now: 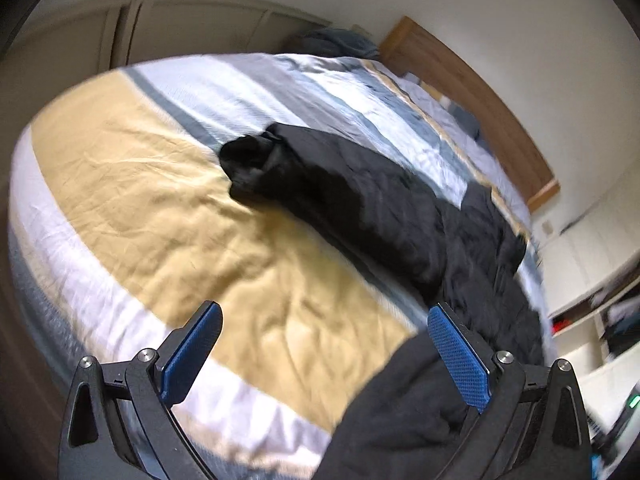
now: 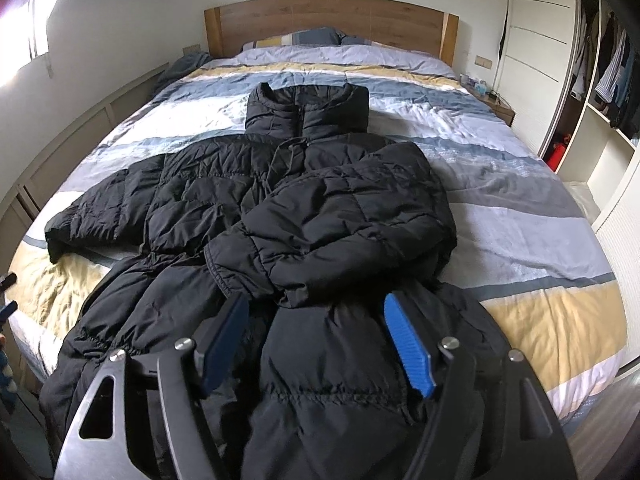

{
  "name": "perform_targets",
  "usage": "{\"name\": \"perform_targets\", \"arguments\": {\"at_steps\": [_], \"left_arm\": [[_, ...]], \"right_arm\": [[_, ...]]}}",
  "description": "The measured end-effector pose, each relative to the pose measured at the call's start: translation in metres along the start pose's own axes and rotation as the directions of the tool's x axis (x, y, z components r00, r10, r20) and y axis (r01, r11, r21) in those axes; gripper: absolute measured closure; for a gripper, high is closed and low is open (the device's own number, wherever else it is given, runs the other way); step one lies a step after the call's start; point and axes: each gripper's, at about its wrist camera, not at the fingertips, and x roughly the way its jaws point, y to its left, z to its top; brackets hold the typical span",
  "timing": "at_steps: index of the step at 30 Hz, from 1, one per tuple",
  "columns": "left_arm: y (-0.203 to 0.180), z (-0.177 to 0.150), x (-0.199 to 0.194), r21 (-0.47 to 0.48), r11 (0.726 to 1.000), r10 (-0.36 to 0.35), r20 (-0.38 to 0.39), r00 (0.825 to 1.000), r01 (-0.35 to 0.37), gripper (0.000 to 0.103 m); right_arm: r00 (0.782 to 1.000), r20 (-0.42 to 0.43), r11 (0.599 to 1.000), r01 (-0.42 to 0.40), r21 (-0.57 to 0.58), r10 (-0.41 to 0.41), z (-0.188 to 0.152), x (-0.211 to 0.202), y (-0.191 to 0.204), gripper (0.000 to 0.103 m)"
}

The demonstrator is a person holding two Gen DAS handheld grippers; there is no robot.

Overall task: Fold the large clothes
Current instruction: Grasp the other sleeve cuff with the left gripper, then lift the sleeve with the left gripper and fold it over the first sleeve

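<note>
A black puffer jacket lies front up on the striped bed, collar toward the headboard. Its right sleeve is folded across the chest; its left sleeve stretches out to the left. My right gripper is open and empty, hovering over the jacket's lower part just below the folded cuff. In the left wrist view the outstretched sleeve runs across the yellow stripe. My left gripper is open and empty above the bedspread, with the jacket's hem by its right finger.
A wooden headboard and pillows stand at the far end. An open wardrobe with hanging clothes is on the right, with a bedside table beside it. A low panelled wall runs along the bed's left side.
</note>
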Motion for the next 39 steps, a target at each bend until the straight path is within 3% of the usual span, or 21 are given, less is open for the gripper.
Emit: {"name": "perform_targets", "arguments": {"at_steps": [6,11,15,21,23,25,29,35,39], "left_arm": [[0.034,0.051,0.040,-0.182,0.977,-0.118,-0.027,0.993,0.112,0.003],[0.052,0.074,0.088,-0.369,0.902,-0.253,-0.028,0.967,0.226,0.005],[0.059,0.080,0.123,-0.476,0.843,-0.305,-0.038,0.952,0.251,0.018],[0.068,0.082,0.156,-0.585,0.761,-0.358,-0.019,0.933,0.280,0.054],[0.069,0.083,0.161,-0.605,0.748,-0.360,-0.021,0.933,0.275,0.077],[0.067,0.085,0.163,-0.603,0.749,-0.360,-0.022,0.933,0.275,0.085],[0.056,0.092,0.150,-0.541,0.794,-0.339,-0.014,0.941,0.278,0.093],[0.027,0.103,0.123,-0.420,0.866,-0.305,-0.009,0.952,0.273,0.095],[0.002,0.110,0.104,-0.340,0.900,-0.290,-0.001,0.957,0.273,0.095]], "right_arm": [[0.999,-0.028,1.000,0.026,-0.001,-0.026,0.004,0.011,0.005,0.033],[0.998,-0.043,0.998,0.056,0.004,-0.055,0.004,0.015,0.002,0.033],[0.996,-0.051,0.997,0.077,0.008,-0.077,0.004,0.017,-0.003,0.033],[0.994,-0.056,0.995,0.100,0.020,-0.099,0.003,0.017,-0.013,0.033],[0.993,-0.058,0.994,0.103,0.028,-0.101,0.003,0.017,-0.017,0.033],[0.993,-0.058,0.994,0.104,0.040,-0.101,0.001,0.017,-0.022,0.033],[0.993,-0.063,0.994,0.101,0.045,-0.098,-0.004,0.017,-0.027,0.033],[0.996,-0.043,0.995,0.077,0.071,-0.074,-0.010,0.010,-0.036,0.033],[0.998,-0.017,0.994,0.060,0.094,-0.059,-0.013,0.001,-0.043,0.033]]}}
